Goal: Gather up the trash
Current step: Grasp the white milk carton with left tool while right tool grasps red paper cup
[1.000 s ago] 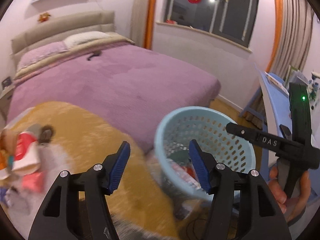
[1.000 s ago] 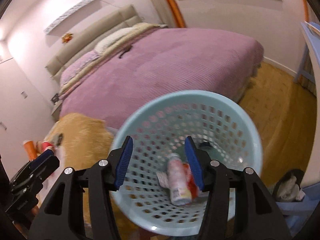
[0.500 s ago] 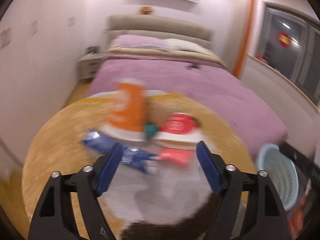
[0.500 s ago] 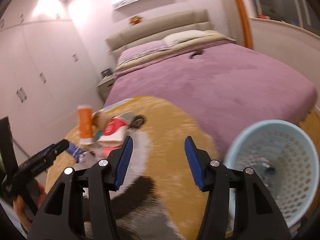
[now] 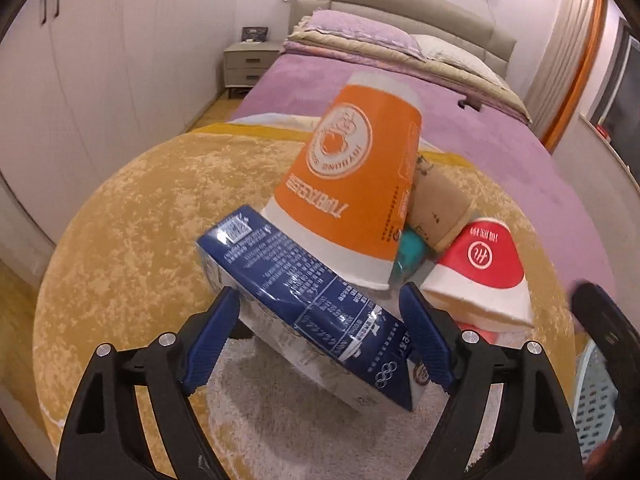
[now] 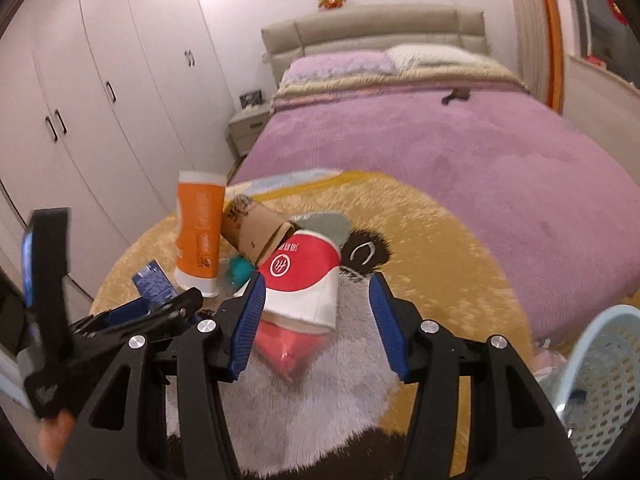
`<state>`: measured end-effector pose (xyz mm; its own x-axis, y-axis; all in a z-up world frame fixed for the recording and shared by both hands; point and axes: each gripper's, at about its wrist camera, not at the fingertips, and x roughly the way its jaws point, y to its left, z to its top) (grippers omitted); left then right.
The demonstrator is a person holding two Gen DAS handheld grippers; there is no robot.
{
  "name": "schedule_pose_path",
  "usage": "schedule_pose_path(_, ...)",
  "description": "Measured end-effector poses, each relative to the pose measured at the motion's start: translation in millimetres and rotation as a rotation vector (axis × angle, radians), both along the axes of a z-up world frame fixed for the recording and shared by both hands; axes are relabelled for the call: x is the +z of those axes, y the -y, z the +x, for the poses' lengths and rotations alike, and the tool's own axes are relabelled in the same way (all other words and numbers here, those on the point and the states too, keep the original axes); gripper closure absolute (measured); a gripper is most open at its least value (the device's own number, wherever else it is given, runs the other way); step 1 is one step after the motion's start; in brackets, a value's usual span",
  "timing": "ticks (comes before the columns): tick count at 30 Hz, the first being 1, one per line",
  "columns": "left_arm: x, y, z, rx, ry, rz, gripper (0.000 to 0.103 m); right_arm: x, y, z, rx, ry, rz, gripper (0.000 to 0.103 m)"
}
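Both jaws spread: left gripper [image 5: 320, 340] straddles glossy blue carton [image 5: 304, 304], right gripper [image 6: 316, 324] nears red paper cup [image 6: 304, 280].

Olympic rings on blue carton [image 5: 308, 300], inverted print on orange cup [image 5: 352, 184] unreadable

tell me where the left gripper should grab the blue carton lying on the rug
Across the long flat sides of the blue carton, at its near end. It lies on the rug, pointing at the open left gripper, whose fingers already flank it; coming straight ahead avoids the orange cup.
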<state>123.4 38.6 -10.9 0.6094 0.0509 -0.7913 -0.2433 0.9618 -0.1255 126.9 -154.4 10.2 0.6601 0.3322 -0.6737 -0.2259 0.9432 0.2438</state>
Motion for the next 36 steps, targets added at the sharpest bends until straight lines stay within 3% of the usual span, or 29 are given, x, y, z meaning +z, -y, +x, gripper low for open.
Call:
schedule_pose_path(5, 0, -9, -14, -0.086, -0.024, -0.015, 0.028, -24, -7, 33, 0.010, -0.107, 0.059, 0.053)
schedule_pose_path(10, -3, -50, -42, -0.192, -0.040, -0.109, 0.028, -40, -13, 47, 0.029, -0.166, 0.092, 0.052)
schedule_pose_path(18, -26, -76, -43, -0.209, -0.093, -0.272, 0.034, -58, -27, 65, 0.042, -0.264, 0.176, 0.053)
schedule_pose_path(20, -25, -73, -43, -0.218, -0.085, -0.248, 0.034, -59, -27, 63, 0.045, -0.271, 0.187, 0.057)
schedule_pose_path(22, -22, -66, -42, -0.228, -0.063, -0.195, 0.037, -57, -28, 61, 0.055, -0.268, 0.187, 0.069)
schedule_pose_path(25, -15, -57, -40, -0.244, -0.037, -0.149, 0.052, -52, -27, 53, 0.054, -0.260, 0.191, 0.076)
schedule_pose_path(27, -9, -59, -41, -0.247, -0.013, -0.147, 0.071, -49, -25, 44, 0.053, -0.248, 0.207, 0.077)
schedule_pose_path(32, -5, -69, -47, -0.255, -0.009, -0.178, 0.091, -39, -14, 24, 0.032, -0.210, 0.240, 0.078)
schedule_pose_path(35, -8, -71, -46, -0.231, -0.031, -0.115, 0.090, -33, -5, 13, 0.026, -0.196, 0.263, 0.078)
schedule_pose_path(36, -10, -70, -48, -0.234, -0.037, -0.108, 0.072, -31, -3, 10, 0.024, -0.190, 0.267, 0.078)
